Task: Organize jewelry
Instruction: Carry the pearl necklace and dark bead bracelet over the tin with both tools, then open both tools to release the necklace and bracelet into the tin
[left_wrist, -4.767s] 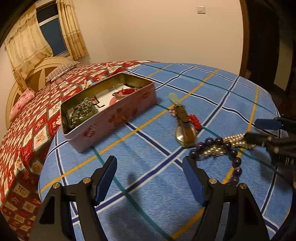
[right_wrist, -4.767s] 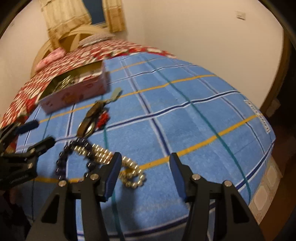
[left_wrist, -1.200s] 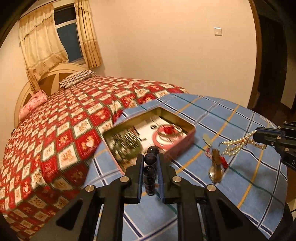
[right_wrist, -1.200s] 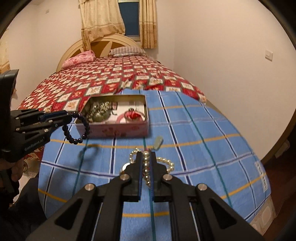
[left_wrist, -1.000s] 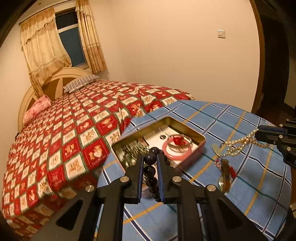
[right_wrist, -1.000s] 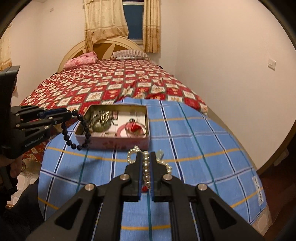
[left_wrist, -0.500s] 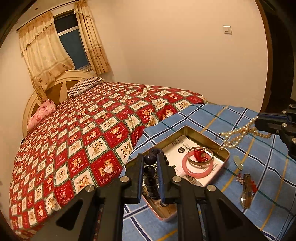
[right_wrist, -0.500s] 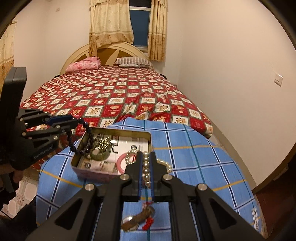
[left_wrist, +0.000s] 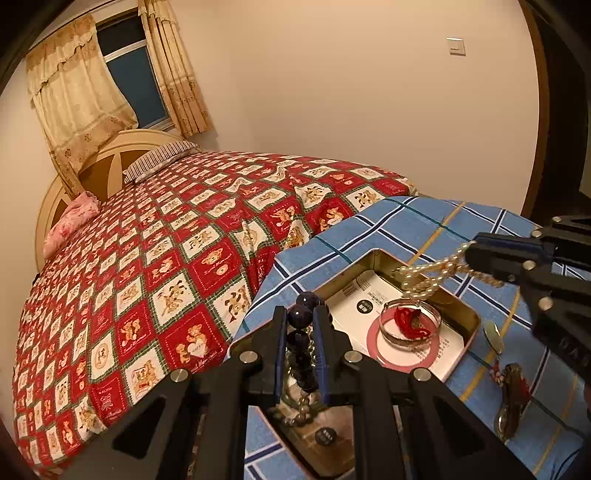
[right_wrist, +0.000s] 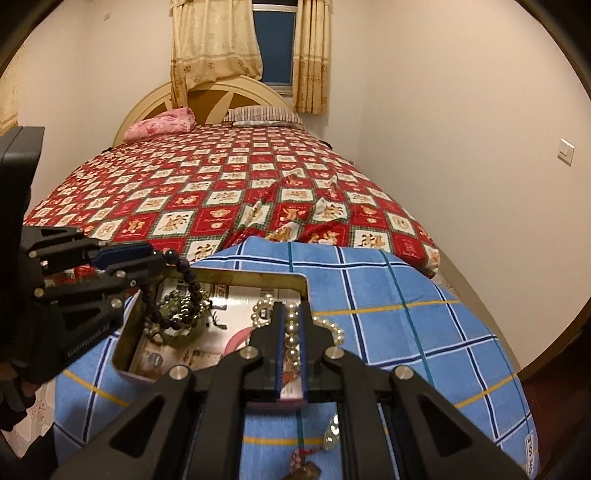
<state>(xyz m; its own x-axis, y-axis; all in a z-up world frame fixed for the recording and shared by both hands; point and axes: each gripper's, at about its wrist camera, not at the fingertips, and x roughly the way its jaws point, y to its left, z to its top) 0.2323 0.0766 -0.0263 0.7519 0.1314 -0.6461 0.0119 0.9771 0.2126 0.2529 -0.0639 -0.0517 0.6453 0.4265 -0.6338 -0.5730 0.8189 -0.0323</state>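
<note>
Both bracelets hang over the open tin (left_wrist: 471, 317), so the coming move turns on what lies straight below each one. The left gripper (left_wrist: 300, 332) is clamped on the dark bead bracelet (right_wrist: 177, 291), whose loop dangles down over the near-left end of the tin, just above the greenish beads (right_wrist: 177, 325) already lying there. The right gripper (right_wrist: 290, 343) is pinched shut on the pearl bracelet (left_wrist: 432, 275), its strands drooping over the far right rim — partly inside the wall, partly trailing across it. In my judgement each hand needs only to sink and let go. The left is better centred; the right should come inward first, clear of the rim. Room inside is tight: a pink ring (left_wrist: 406, 347) with a red-threaded bangle (left_wrist: 412, 321) fills the middle, while a pendant (left_wrist: 511, 398) waits on the blue checked cloth (right_wrist: 406, 295) outside.
</note>
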